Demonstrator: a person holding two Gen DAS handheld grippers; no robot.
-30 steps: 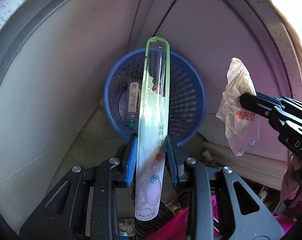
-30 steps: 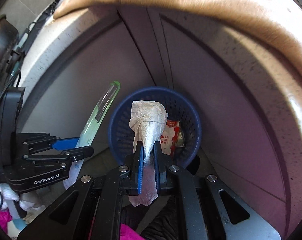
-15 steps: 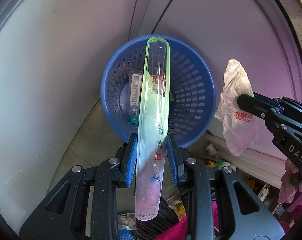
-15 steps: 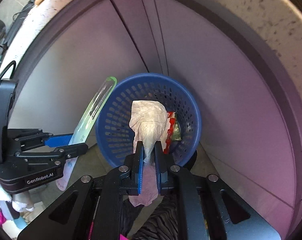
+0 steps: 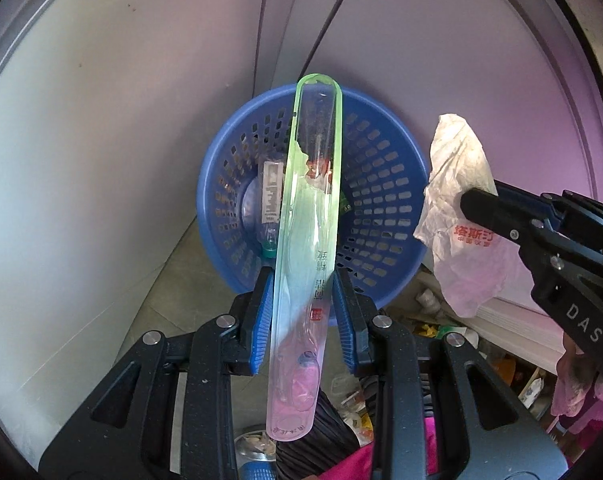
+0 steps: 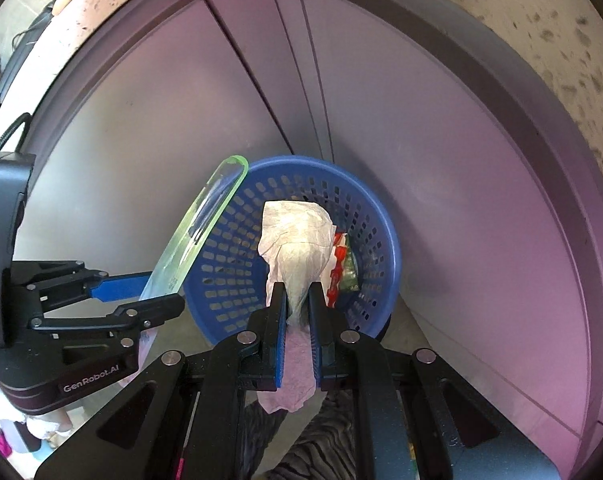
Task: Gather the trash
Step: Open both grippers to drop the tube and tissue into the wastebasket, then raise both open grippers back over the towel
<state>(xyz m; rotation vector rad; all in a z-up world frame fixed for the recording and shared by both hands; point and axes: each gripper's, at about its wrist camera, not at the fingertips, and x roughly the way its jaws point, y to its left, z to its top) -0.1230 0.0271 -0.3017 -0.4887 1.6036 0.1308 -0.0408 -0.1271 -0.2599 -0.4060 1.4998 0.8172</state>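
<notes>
A blue perforated trash basket (image 5: 385, 184) stands on the floor in a wall corner; it also shows in the right wrist view (image 6: 377, 220). My left gripper (image 5: 303, 280) is shut on a long clear green-edged plastic package (image 5: 313, 184) that points up over the basket's opening. My right gripper (image 6: 297, 292) is shut on a crumpled white paper bag (image 6: 297, 236) with red print, held over the basket's near rim. In the left wrist view the bag (image 5: 457, 216) hangs right of the basket. Trash lies inside the basket: a small bottle (image 5: 271, 208) and a red wrapper (image 6: 338, 258).
Pale walls (image 5: 101, 160) meet in a corner right behind the basket. A speckled counter edge (image 6: 521, 40) arches overhead. Clutter of small items (image 5: 441, 320) lies on the floor right of the basket. Pink cloth (image 5: 581, 380) hangs at the lower right.
Both grippers have moved closer to the basket and tilted down toward it, each holding its item. The basket looks larger and its inside shows more.
</notes>
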